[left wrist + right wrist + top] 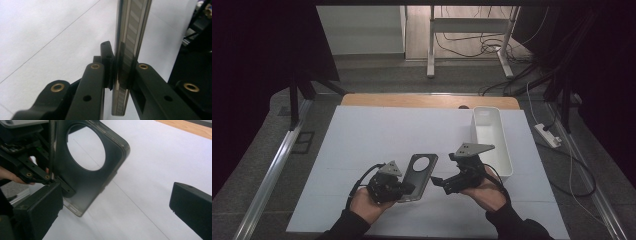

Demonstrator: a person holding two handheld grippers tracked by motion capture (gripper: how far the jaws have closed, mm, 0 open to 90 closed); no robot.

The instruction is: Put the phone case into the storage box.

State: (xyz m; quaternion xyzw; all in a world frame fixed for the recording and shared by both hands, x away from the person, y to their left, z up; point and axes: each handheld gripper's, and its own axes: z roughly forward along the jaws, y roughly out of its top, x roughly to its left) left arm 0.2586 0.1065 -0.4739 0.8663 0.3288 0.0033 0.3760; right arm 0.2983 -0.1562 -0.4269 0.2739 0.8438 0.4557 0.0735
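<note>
A dark phone case [421, 170] with a large round camera hole is held just above the white table sheet [377, 135]. My left gripper [408, 189] is shut on its near end. In the left gripper view the case [131, 37] stands edge-on, pinched between the two black jaws of my left gripper [122, 75]. My right gripper [437, 182] sits just right of the case with its jaws wide apart. In the right gripper view the case [110, 167] hangs ahead, its lower corner close to the left fingertip [40, 210] of my right gripper [116, 207]; no pad touches it.
A white oblong bin [497, 150] stands on the table's right side, close behind my right hand. A wooden table edge [427, 101] runs along the back. Cables and a power strip [548, 135] lie on the floor to the right.
</note>
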